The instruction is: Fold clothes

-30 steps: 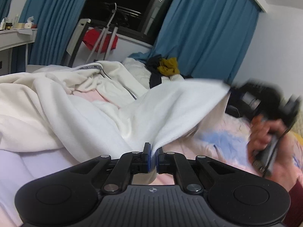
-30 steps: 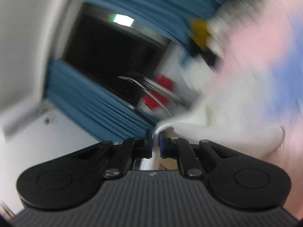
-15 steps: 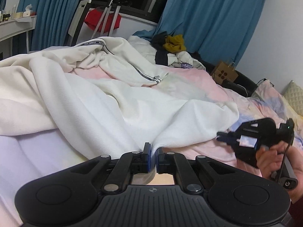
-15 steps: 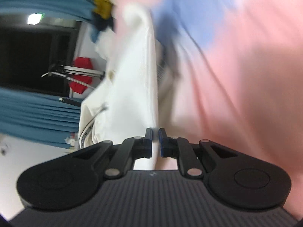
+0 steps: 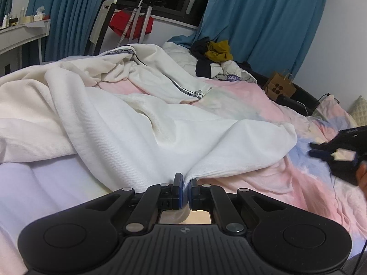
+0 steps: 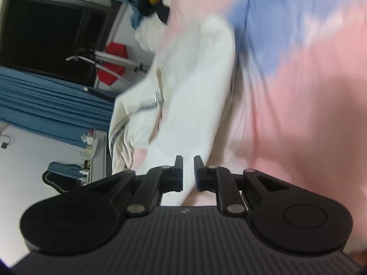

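Left gripper [image 5: 185, 184] is clamped on the near edge of the white garment [image 5: 174, 137], its jaws pressed together with a pinch of ribbed fabric rising out between them. From that pinch the garment fans away across the bed, lying over the pink and blue duvet [image 5: 286, 183], with one folded corner resting toward the right side. Behind it lies a cream jacket [image 5: 146, 73] with a dark-trimmed zip, rumpled and partly overlapped by the white cloth.

Right gripper [image 6: 188, 171] has its jaws a little apart with nothing between them; white cloth [image 6: 195, 91] shows through the gap, lying on the duvet [image 6: 309, 91] beyond (this view is rolled sideways and smeared by motion). In the left wrist view the right gripper [image 5: 330, 153] shows at the right edge, blurred, just off the garment's folded corner and above the duvet.

At the far end of the bed sits a heap of clothes [image 5: 218, 57] with a mustard piece on top, before blue curtains [image 5: 263, 23].
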### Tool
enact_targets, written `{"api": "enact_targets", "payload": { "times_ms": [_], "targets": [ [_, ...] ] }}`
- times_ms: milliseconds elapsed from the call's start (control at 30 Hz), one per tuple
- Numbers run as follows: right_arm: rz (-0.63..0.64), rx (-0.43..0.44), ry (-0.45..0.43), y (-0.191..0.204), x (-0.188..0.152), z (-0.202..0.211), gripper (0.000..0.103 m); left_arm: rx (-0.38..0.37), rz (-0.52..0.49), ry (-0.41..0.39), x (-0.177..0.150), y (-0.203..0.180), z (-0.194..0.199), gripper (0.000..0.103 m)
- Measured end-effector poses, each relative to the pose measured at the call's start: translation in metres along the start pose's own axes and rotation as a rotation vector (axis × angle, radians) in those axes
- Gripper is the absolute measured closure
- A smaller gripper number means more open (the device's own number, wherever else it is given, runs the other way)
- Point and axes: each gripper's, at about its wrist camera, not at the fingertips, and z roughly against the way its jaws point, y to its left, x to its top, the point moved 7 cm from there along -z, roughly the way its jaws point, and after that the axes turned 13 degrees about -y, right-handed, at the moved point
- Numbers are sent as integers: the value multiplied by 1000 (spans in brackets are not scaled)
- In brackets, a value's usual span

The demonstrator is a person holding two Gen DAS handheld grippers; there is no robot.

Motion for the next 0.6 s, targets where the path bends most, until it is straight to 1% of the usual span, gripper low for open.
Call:
{"api": "enact_targets", "payload": {
  "times_ms": [33,67,100,133,167,233,300,367,467,500,567,600],
  "targets": [
    [26,-6,-38,0,13,1,79,2,-4,-8,1,0,0,98],
    [33,-23,-78,-2,27,2,65,4,-8,-13,2,-1,1,98],
    [34,-44,-121,-6,41,2,58,7,-13,-14,1,-1,1,98],
    [34,-59,-149,-6,53,-7,46,8,-16,-14,1,-1,1,98],
    [39,-67,-163,-9,62,-14,41,8,-16,-11,0,-1,1,98],
    [34,-63,-148,-17,69,-32,41,10,-18,-5,-1,0,0,98],
    [4,-71,-94,-25,68,-61,41,12,-19,2,-3,1,0,98],
    [-54,-92,-49,-38,60,-87,41,12,-20,9,-4,2,-1,98],
    [-52,-84,14,-42,48,-118,42,12,-31,18,-7,2,-3,98],
    [-20,-89,4,-42,49,-125,42,12,-35,22,-8,3,-5,98],
    [106,-116,-55,-36,55,-130,65,10,-35,29,-9,3,-7,98],
    [140,-107,-84,-31,59,-128,87,3,-30,27,-9,2,-8,98]
  ]
}}
